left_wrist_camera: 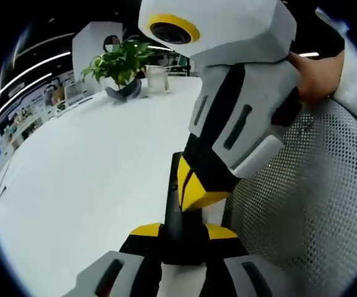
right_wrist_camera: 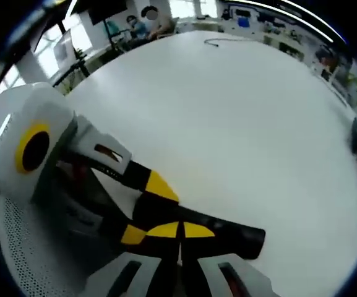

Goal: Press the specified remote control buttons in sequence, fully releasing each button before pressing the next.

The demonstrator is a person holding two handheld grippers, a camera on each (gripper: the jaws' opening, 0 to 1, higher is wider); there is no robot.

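In the left gripper view we see the left hand-held gripper [left_wrist_camera: 181,238] clamped on the near end of a dark remote control [left_wrist_camera: 174,210], its yellow-tipped jaws seated against either side of the remote's body. The remote extends away from the jaws above the white bench [left_wrist_camera: 98,179]; we cannot tell whether its far end touches the surface. The right hand-held gripper [left_wrist_camera: 193,189] enters this view from above, with its yellow tips brought together and resting on the remote's upper face. In the right gripper view, the right hand-held gripper [right_wrist_camera: 179,232] shows its jaws closed together, tips against the remote control [right_wrist_camera: 227,238], while the left hand-held gripper [right_wrist_camera: 147,192] reaches in from the left to hold the same remote. The left gripper view alone presents a potted plant [left_wrist_camera: 121,65] standing in a dark pot at the bench's far side, a clear container [left_wrist_camera: 157,79] beside it, whose contents we cannot make out, a perforated mesh surface [left_wrist_camera: 314,204], and a hand [left_wrist_camera: 314,77] gripping the right gripper's housing.
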